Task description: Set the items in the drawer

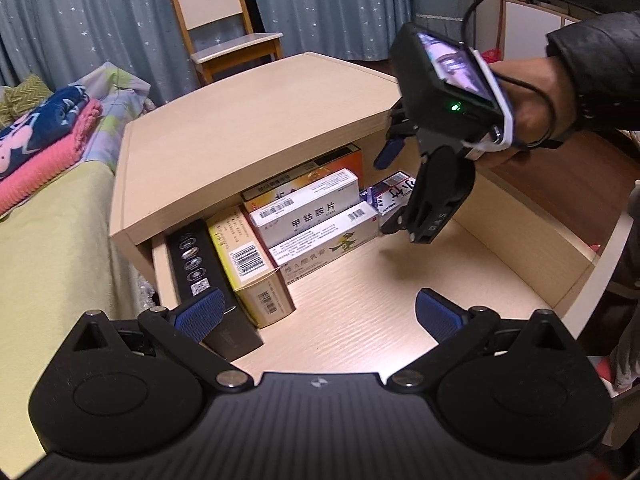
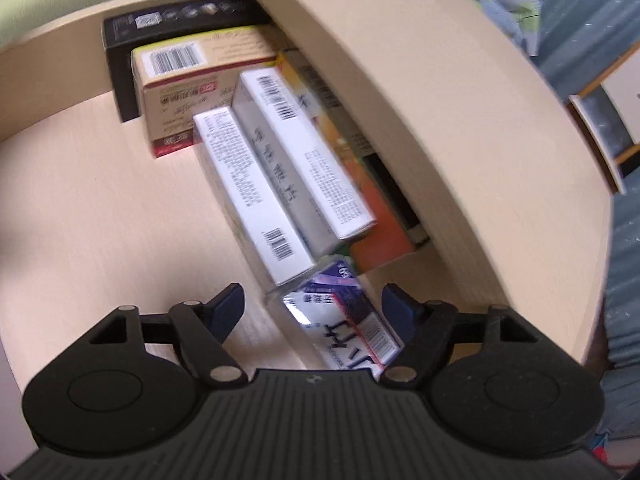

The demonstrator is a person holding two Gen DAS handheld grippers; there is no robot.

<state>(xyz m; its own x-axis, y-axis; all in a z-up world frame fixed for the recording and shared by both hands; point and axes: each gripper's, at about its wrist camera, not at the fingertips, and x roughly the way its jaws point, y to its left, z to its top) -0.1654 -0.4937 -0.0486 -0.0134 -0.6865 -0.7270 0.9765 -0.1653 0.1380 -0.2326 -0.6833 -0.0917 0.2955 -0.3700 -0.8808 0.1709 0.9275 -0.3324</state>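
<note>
Two grippers are over the open pale wooden drawer (image 1: 360, 312), and we are holding both with their fingers spread wide. Our left gripper (image 1: 316, 314) hovers empty above the drawer floor, its blue-padded fingers (image 1: 200, 312) apart; just beyond its left finger stands the long black box (image 1: 192, 260) against the drawer wall, with the tan and yellow barcoded carton (image 1: 248, 268) beside it. Straight ahead of those fingers, the two white medicine boxes (image 1: 316, 216) sit side by side, the orange and yellow box (image 1: 320, 168) tucked behind them under the cabinet top (image 1: 248, 128). Our right gripper (image 2: 312, 308) is tipped down into the drawer's far corner, fingers parted on either side of the small purple and white clear-wrapped packet (image 2: 344, 328). That packet lies between the right fingers (image 2: 228, 308), its far end against the nearest white box; the wrist view is blurred, so we cannot tell whether either pad touches it.
</note>
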